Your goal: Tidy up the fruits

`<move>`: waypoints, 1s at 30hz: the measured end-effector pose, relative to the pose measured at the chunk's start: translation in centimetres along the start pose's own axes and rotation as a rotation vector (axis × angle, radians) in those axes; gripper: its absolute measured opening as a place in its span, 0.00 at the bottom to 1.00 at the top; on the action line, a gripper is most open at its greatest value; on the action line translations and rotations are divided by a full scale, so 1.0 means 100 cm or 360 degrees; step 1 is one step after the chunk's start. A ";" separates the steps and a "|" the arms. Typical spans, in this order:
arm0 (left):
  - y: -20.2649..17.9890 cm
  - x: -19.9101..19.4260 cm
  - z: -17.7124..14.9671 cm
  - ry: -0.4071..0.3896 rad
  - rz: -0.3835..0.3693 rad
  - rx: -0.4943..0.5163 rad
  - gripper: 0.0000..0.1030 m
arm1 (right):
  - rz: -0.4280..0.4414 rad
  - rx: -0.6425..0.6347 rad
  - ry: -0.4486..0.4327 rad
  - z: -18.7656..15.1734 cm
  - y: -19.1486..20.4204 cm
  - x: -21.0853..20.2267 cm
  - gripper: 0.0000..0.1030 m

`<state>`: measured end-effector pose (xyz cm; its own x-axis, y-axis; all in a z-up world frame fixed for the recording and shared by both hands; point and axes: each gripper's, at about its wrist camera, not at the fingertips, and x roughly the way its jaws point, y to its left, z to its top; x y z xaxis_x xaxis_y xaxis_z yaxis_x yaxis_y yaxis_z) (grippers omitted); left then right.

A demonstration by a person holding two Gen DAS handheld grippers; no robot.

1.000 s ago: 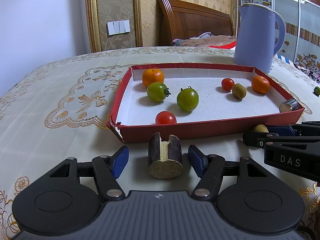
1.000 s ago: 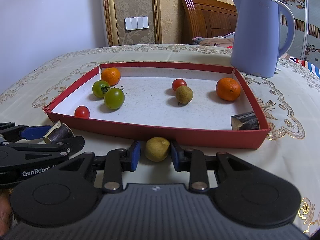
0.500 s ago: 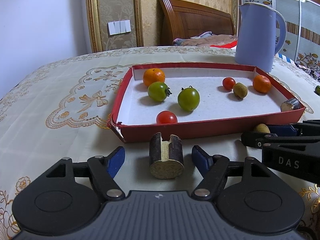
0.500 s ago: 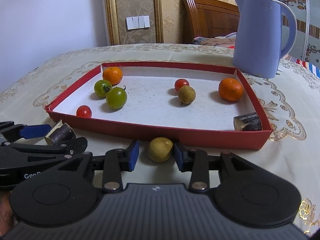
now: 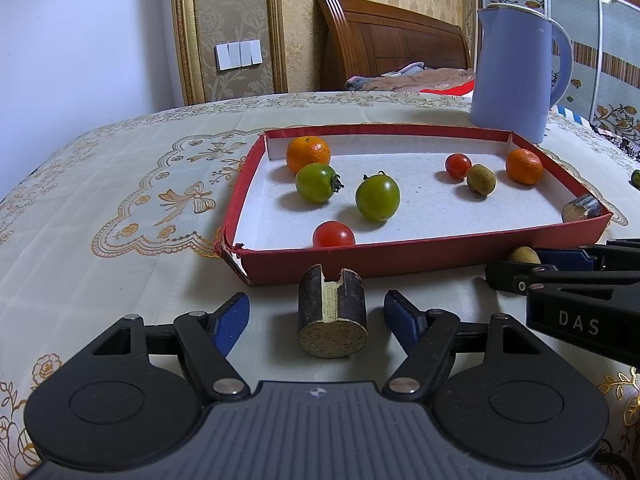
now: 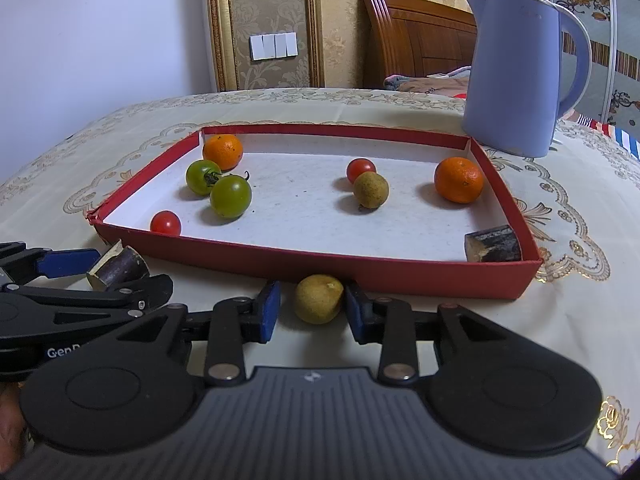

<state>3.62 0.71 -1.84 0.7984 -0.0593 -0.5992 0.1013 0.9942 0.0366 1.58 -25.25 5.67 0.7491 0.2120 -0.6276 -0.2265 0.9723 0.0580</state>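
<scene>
A short dark sugarcane piece [image 5: 332, 316] stands on the cloth in front of the red tray [image 5: 420, 256]. My left gripper [image 5: 316, 300] straddles it, jaws opening, both blue pads clear of it. To its right a yellow-brown round fruit [image 6: 319, 299] lies against the tray's front wall, between the closing jaws of my right gripper [image 6: 312, 300]. A strip of cloth shows between the left pad and the fruit. The tray holds two oranges, two green tomatoes, two red cherry tomatoes, a brown fruit [image 6: 371, 189] and another sugarcane piece [image 6: 494, 245].
A blue kettle [image 5: 516, 72] stands behind the tray's far right corner. A small green thing [image 5: 635, 178] lies at the right edge of the table. The patterned tablecloth [image 5: 120, 200] spreads to the left of the tray. Beyond the table is a wooden headboard.
The left gripper's pads have spread wider, away from the sugarcane piece. The right gripper's pads widened a little, then came back in around the fruit. Neither hand has shifted.
</scene>
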 end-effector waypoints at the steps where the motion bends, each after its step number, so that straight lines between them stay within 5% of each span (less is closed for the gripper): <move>1: 0.000 0.000 0.000 0.0002 0.0004 -0.0001 0.74 | -0.0005 0.0006 -0.0002 0.000 -0.001 0.000 0.28; 30: 0.002 0.000 -0.001 0.0002 -0.0007 -0.0021 0.79 | 0.0013 0.0035 -0.0003 0.000 -0.004 -0.001 0.34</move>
<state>3.60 0.94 -1.88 0.7971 -0.0636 -0.6005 0.0971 0.9950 0.0235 1.59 -25.66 5.73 0.7486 0.2198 -0.6255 -0.2187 0.9725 0.0800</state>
